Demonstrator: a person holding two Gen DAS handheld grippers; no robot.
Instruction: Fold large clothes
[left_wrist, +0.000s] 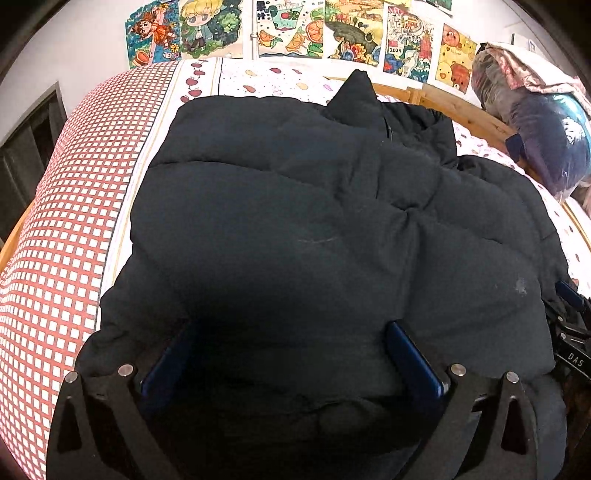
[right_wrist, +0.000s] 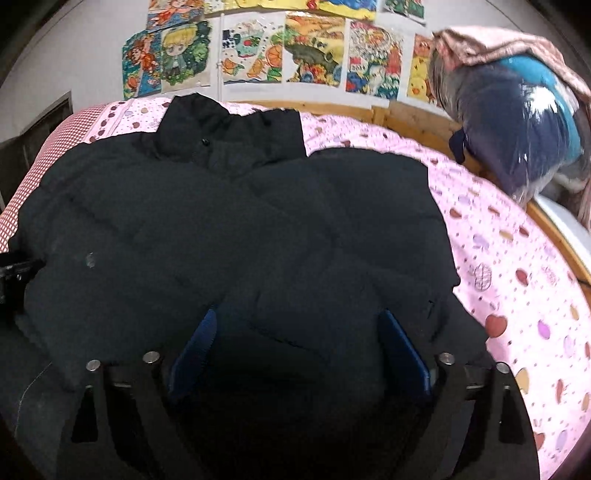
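A large black puffer jacket (left_wrist: 295, 206) lies spread on the bed, collar toward the far wall, sleeves folded in over its front. It also fills the right wrist view (right_wrist: 229, 229). My left gripper (left_wrist: 291, 332) is open, its blue fingers (left_wrist: 410, 354) wide apart over the jacket's near hem on the left side. My right gripper (right_wrist: 299, 325) is open too, blue fingers (right_wrist: 402, 350) wide apart over the near hem on the right side. Neither holds fabric. The right gripper's body shows at the edge of the left wrist view (left_wrist: 572, 332).
The bed has a pink spotted sheet (right_wrist: 517, 295) and a red checked quilt (left_wrist: 62, 221) at the left. A wooden bed rail (right_wrist: 410, 114) runs along the far side. A bagged bundle of clothes (right_wrist: 517, 122) sits at the far right. Drawings (right_wrist: 314, 51) hang on the wall.
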